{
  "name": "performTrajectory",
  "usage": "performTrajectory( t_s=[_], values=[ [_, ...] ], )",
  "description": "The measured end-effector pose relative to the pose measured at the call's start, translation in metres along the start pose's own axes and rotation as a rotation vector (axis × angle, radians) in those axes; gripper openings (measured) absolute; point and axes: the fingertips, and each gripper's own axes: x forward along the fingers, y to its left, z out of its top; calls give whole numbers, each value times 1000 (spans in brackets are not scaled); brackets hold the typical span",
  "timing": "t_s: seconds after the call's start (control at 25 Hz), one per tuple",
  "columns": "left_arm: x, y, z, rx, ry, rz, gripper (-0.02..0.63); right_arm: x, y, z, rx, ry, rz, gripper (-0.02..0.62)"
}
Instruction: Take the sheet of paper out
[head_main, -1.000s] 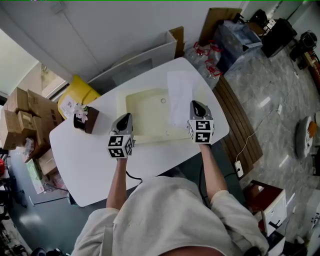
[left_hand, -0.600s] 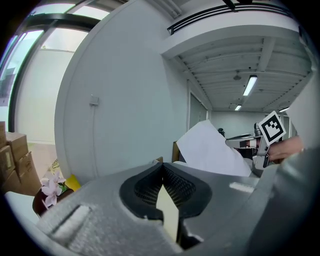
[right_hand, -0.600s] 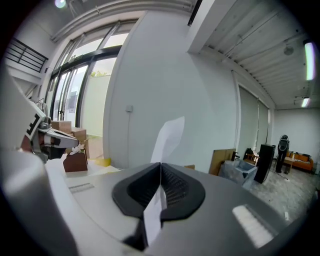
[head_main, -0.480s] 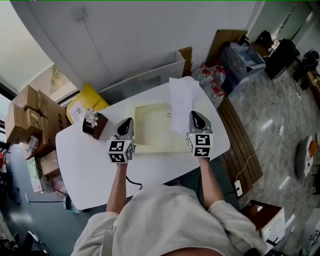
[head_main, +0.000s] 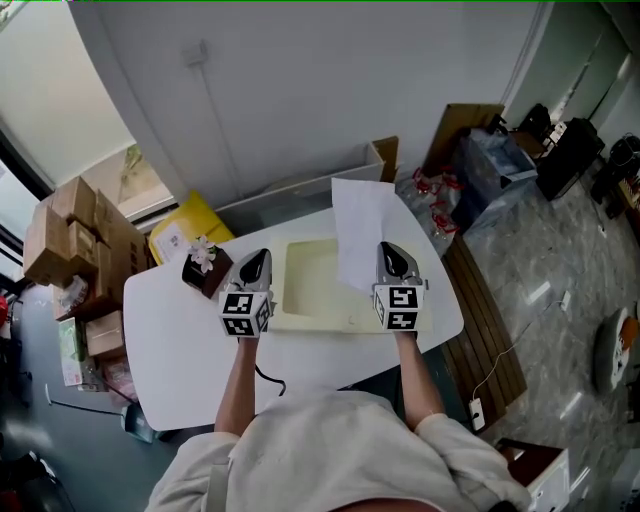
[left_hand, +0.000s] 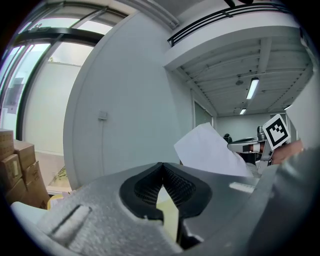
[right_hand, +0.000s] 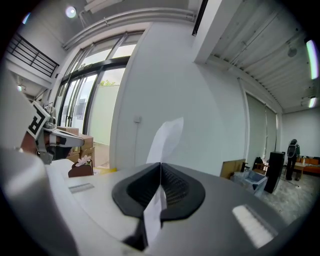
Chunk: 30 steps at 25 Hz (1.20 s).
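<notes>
Sheet of paper (head_main: 362, 225) stands upright, its lower edge pinched in the right gripper (head_main: 390, 252) jaws, and is mostly clear of the cream folder (head_main: 315, 290). The left gripper (head_main: 256, 260) jaws are pressed together on the folder's left edge, over the white bench (head_main: 190, 340). No legible writing, only the cubes' marker squares. Versus a second ago, the sheet reaches further past the bench's far edge.

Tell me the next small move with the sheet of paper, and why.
Probably draw the right tongs up and away from the cream folder: they pinch the sheet of paper, whose lower part overlaps the folder, while the left tongs grip the folder's edge.
</notes>
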Motion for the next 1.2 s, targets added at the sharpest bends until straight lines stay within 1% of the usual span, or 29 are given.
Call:
performTrajectory(
  t_s=[0.36,0.6,1.2],
  values=[
    [-5,11,18,1,-39,20,2,8,9,23,-19,-36,15,6],
    [-5,14,20,2,-43,25,2,12,12,26,-24,-38,20,6],
    [-4,15,20,-3,-45,29,2,17,12,25,3,-39,28,6]
  ],
)
